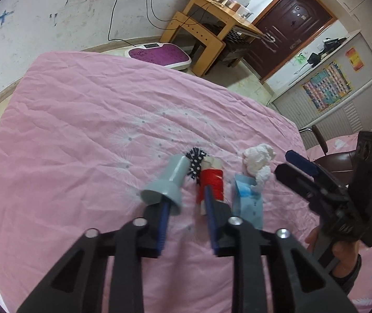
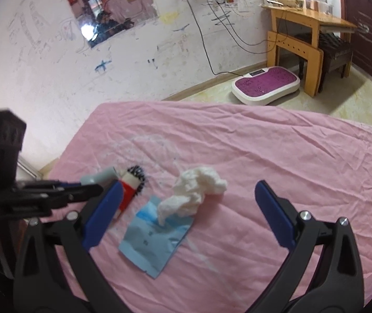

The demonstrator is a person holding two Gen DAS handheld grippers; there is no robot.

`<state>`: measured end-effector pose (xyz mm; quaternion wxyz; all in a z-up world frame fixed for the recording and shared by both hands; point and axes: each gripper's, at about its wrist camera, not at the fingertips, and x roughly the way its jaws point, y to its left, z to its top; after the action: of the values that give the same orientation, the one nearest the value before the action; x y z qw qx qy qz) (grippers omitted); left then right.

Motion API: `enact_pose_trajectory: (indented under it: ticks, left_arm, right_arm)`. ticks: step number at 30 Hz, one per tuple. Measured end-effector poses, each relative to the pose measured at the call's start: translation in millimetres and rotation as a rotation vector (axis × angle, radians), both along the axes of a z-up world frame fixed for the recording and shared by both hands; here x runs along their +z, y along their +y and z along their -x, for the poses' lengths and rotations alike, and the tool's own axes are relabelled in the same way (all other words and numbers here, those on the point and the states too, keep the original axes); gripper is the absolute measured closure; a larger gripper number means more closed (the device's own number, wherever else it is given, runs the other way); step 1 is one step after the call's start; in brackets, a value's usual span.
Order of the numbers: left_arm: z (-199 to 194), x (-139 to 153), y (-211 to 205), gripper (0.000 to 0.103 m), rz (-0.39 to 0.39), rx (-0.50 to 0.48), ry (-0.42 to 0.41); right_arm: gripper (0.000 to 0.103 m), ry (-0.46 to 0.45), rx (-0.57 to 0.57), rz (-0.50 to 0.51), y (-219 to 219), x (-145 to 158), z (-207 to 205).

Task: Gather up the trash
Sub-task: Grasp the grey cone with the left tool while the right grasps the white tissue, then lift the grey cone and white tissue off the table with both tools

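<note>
my left tongs (image 1: 186, 206) sit narrowed over the pink bedsheet (image 1: 87, 120), gripping nothing. my right tongs (image 2: 188, 214) gape around the white tissue wad (image 2: 199, 190). wooden desk (image 2: 306, 26) at two o'clock.

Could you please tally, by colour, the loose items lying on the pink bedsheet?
Grey: 1, grey plastic funnel-shaped piece
Red: 1, red thread spool
Black-and-white: 1, dotted fabric scrap
White: 1, crumpled white tissue
Blue: 1, light blue foil wrapper
Total: 5
</note>
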<state>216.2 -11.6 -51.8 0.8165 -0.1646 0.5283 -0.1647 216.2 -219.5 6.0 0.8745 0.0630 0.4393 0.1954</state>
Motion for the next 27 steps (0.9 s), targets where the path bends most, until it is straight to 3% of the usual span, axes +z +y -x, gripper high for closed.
enact_pose_trajectory:
  ticks: [4, 5, 6, 7, 8, 12, 14, 21, 27]
  left_arm:
    - [-6, -3, 8, 0.095, 0.006, 0.033, -0.006]
    - [-7, -2, 10, 0.095, 0.009, 0.034, -0.006]
    - [-8, -2, 11, 0.096, 0.013, 0.036, -0.007]
    - [-9, -1, 13, 0.096, 0.012, 0.039, -0.013]
    - [-9, 0, 13, 0.097, 0.013, 0.037, -0.014]
    - [-11, -2, 16, 0.097, 0.028, 0.035, -0.021]
    - [-11, -2, 17, 0.097, 0.036, 0.034, -0.023]
    - [-9, -2, 15, 0.1, 0.032, 0.009, -0.039]
    - [-6, 7, 15, 0.103, 0.045, 0.01, -0.077]
  right_arm:
    - [0.007, 0.034, -0.039, -0.032, -9, -1, -13]
    - [0.011, 0.04, -0.047, -0.025, -10, -2, -16]
    - [0.016, 0.047, -0.047, -0.015, -9, -2, -18]
    - [0.032, 0.052, -0.045, -0.005, -7, -3, -19]
    - [0.039, 0.056, -0.044, 0.011, -4, -5, -20]
    - [0.051, 0.072, -0.015, 0.07, 8, -13, -21]
    - [0.069, 0.067, 0.003, 0.1, 15, -16, -19]
    - [0.08, 0.008, 0.027, 0.198, 31, -16, -12]
    - [0.081, -0.021, 0.021, 0.165, 25, -10, -1]
